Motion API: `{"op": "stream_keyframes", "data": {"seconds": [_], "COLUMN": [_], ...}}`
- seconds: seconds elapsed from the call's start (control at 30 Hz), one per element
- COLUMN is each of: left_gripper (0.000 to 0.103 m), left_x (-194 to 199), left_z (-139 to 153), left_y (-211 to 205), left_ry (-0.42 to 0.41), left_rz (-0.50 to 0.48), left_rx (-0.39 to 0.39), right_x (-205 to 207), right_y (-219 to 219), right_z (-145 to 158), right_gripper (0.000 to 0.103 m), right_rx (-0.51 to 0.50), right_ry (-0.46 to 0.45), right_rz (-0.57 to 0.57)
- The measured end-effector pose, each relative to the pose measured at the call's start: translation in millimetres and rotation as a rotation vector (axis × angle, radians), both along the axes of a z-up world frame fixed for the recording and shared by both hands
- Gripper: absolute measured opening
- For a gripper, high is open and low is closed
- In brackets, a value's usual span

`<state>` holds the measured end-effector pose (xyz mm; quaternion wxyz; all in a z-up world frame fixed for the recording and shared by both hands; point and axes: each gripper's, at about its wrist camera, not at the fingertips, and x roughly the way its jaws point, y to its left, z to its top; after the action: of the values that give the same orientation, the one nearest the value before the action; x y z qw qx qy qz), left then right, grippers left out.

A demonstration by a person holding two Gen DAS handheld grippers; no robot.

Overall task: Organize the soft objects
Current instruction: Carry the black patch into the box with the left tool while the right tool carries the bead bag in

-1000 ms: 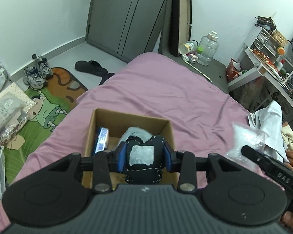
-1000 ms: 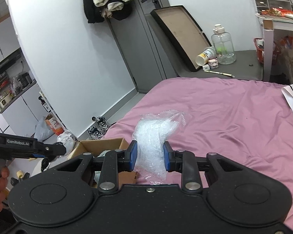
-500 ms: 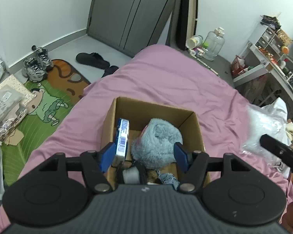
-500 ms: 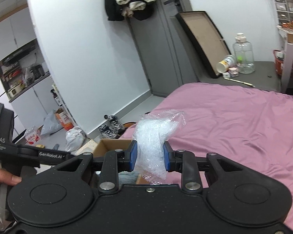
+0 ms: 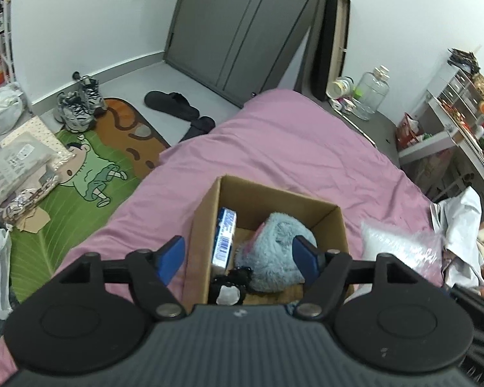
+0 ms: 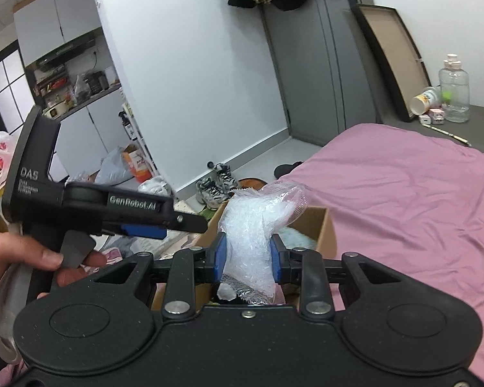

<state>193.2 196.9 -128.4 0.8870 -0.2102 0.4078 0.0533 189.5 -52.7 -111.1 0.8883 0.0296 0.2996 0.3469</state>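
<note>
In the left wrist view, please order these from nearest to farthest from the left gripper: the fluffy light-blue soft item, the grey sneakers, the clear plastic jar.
1. Fluffy light-blue soft item: inside the cardboard box, between the open left gripper fingers.
2. Grey sneakers: on the floor, far left.
3. Clear plastic jar: beyond the bed, upper right.

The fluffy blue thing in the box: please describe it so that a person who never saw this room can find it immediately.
On the pink bed stands an open cardboard box. Inside it, toward the right wall, lies the fluffy blue thing, a rounded lump of pale blue plush. Its neighbours differ: a flat blue-and-white packet stands on edge at the left wall, and a small black item lies at the near side.
</note>
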Motion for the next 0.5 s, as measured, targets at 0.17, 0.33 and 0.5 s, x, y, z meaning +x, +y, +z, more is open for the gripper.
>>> {"op": "stream_keyframes", "data": {"seconds": [0.17, 0.33, 0.5], "left_gripper": [0.075, 0.085, 0.093], "left_x": [-2, -12, -26], "left_z": [18, 37, 52], "left_y": [-2, -14, -17], "left_ry": [-0.008, -0.005, 0.016], "left_rz": [0.020, -0.005, 0.025], "left_rx": [0.018, 0.067, 0.082], "right_x": [3, -6, -8], "right_y": [6, -4, -21], "right_z": [-1, 7, 16], "right_gripper": [0.050, 0.075, 0.079], "right_rx": [0.019, 0.018, 0.055], "right_ry": [0.041, -0.017, 0.001], "right_rz": [0.056, 0.037, 0.004]}}
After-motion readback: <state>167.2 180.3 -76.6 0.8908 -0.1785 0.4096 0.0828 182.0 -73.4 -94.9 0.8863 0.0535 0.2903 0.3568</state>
